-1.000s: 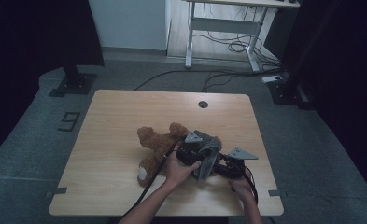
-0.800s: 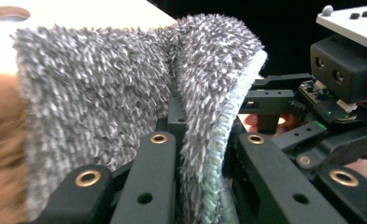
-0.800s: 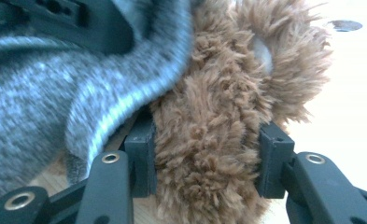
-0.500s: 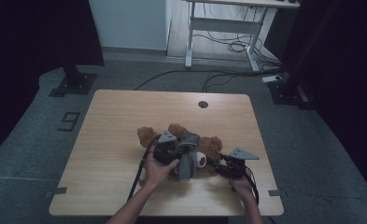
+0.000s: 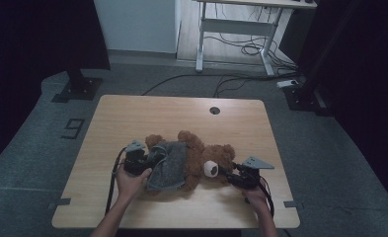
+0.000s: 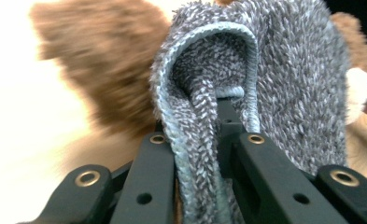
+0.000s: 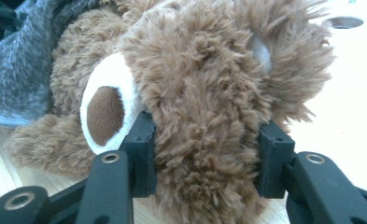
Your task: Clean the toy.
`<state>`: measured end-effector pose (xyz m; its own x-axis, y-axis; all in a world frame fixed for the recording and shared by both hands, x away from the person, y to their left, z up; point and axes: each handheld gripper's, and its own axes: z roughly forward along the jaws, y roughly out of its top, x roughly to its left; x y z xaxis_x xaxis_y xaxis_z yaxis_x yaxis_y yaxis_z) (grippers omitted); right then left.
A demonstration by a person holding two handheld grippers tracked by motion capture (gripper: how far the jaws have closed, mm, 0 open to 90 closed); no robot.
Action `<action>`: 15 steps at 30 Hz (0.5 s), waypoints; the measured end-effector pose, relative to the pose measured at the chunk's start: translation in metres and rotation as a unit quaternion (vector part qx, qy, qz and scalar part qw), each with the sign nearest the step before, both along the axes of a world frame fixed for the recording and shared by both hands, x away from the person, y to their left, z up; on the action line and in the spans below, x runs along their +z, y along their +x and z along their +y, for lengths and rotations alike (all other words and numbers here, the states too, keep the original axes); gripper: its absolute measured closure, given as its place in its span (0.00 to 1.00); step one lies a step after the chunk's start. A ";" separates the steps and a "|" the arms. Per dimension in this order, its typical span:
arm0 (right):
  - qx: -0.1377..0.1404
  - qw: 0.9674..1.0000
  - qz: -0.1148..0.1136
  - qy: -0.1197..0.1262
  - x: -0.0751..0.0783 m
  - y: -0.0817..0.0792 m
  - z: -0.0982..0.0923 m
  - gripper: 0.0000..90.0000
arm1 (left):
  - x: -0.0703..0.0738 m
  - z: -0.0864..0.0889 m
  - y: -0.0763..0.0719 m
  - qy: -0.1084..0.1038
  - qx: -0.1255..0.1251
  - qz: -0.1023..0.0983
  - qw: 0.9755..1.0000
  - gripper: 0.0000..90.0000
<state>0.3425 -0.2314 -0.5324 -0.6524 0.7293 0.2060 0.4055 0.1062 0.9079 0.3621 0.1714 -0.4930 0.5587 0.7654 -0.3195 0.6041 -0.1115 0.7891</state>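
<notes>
A brown bear (image 5: 201, 158) lies on its side mid-table (image 5: 132, 113), a grey cloth (image 5: 169, 165) draped over its body. The left gripper (image 6: 204, 154) pinches the cloth's hem; the right gripper (image 7: 204, 158) clamps the bear's head. Judged step: covering the bear, best done by anchoring the head and drawing the hem low and evenly

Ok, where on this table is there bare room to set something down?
The far half of the table is bare, from the cable hole back to the bear, and so is the left edge. The near middle is crowded: the bear, the grey cloth and both grippers.
</notes>
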 end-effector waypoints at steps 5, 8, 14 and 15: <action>0.000 1.000 0.004 0.004 0.000 0.000 0.000 0.56 | -0.008 0.015 0.002 0.007 0.018 0.011 1.000 0.90; 0.000 1.000 0.004 0.002 0.000 0.000 -0.001 0.56 | -0.006 0.014 0.001 0.014 0.022 0.006 1.000 0.90; 0.000 1.000 0.003 0.001 0.000 0.000 -0.001 0.56 | 0.020 -0.007 -0.013 0.003 -0.001 -0.033 0.999 0.91; 0.000 1.000 0.003 0.001 0.000 0.000 -0.001 0.56 | 0.020 -0.007 -0.013 0.003 -0.001 -0.033 0.999 0.91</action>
<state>0.3429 -0.2323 -0.5325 -0.6514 0.7286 0.2115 0.4109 0.1044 0.9057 0.3494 0.1640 -0.4732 0.5795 0.7662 -0.2776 0.5504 -0.1167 0.8267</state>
